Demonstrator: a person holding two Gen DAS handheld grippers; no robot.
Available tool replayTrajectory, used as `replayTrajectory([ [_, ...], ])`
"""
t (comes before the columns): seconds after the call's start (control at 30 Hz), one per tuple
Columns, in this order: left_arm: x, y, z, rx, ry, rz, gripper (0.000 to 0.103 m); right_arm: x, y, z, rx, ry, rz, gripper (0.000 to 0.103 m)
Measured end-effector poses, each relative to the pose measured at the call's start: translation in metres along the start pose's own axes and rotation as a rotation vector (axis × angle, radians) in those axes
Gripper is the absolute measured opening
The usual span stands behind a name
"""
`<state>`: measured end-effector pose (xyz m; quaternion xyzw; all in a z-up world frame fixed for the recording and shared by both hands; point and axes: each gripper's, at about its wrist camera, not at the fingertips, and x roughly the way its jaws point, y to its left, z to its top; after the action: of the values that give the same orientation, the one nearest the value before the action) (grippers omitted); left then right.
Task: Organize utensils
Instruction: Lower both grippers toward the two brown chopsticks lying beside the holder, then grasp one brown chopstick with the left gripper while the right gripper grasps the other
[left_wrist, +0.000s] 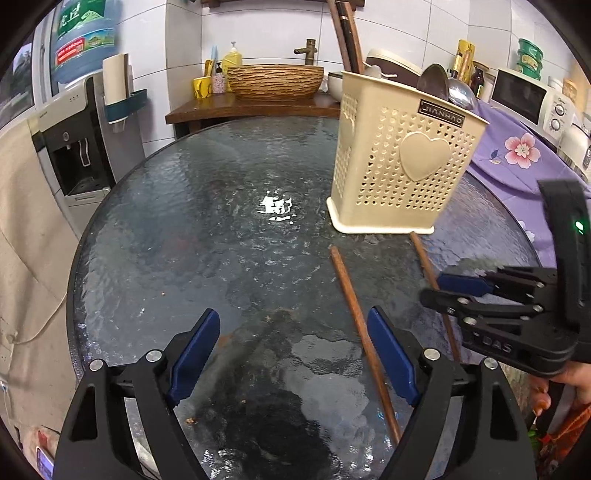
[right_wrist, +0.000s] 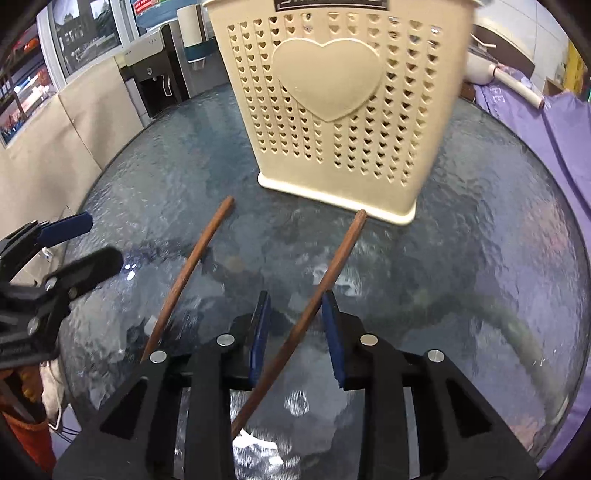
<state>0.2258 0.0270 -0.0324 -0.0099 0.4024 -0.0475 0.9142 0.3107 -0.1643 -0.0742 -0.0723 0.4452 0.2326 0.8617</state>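
Observation:
Two brown wooden chopsticks lie apart on the round glass table (left_wrist: 221, 240), in front of a cream perforated utensil holder (left_wrist: 402, 162) (right_wrist: 340, 110) with heart shapes. My right gripper (right_wrist: 295, 306) (left_wrist: 439, 290) straddles the right chopstick (right_wrist: 338, 258) (left_wrist: 424, 258). Its jaws are narrow but open: the stick lies near the right pad, with a gap to the left pad. My left gripper (left_wrist: 291, 321) (right_wrist: 96, 240) is wide open above bare glass. The left chopstick (left_wrist: 347, 288) (right_wrist: 192, 266) runs just outside its right finger. A ladle (left_wrist: 454, 92) stands in the holder.
A water dispenser (left_wrist: 74, 147) stands past the table's left edge. A purple floral cloth (left_wrist: 517, 147) covers the surface to the right, with a microwave (left_wrist: 524, 96) behind it. At the back is a wooden shelf with a woven bowl (left_wrist: 275, 81). A hand (left_wrist: 569, 380) holds the right gripper.

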Motion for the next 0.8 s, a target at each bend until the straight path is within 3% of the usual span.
replayTrajectory([
  [0.17, 0.009, -0.018, 0.004, 0.047, 0.016, -0.011, 0.079, 0.011, 0.002, 0.017, 0.008, 0.007, -0.026, 0.030],
  [0.27, 0.021, -0.027, 0.009, 0.066, 0.044, -0.029, 0.073, 0.013, -0.003, 0.023, 0.036, 0.015, -0.022, 0.030],
  [0.67, 0.065, -0.036, 0.034, 0.082, 0.134, -0.039, 0.037, 0.024, -0.009, 0.044, 0.080, 0.019, -0.050, 0.028],
  [0.73, 0.071, -0.036, 0.037, 0.084, 0.151, -0.040, 0.027, 0.026, -0.006, 0.046, 0.078, 0.019, -0.067, 0.025],
  [0.8, 0.074, -0.037, 0.039, 0.091, 0.152, -0.032, 0.024, 0.026, -0.002, 0.047, 0.086, 0.019, -0.068, 0.025],
])
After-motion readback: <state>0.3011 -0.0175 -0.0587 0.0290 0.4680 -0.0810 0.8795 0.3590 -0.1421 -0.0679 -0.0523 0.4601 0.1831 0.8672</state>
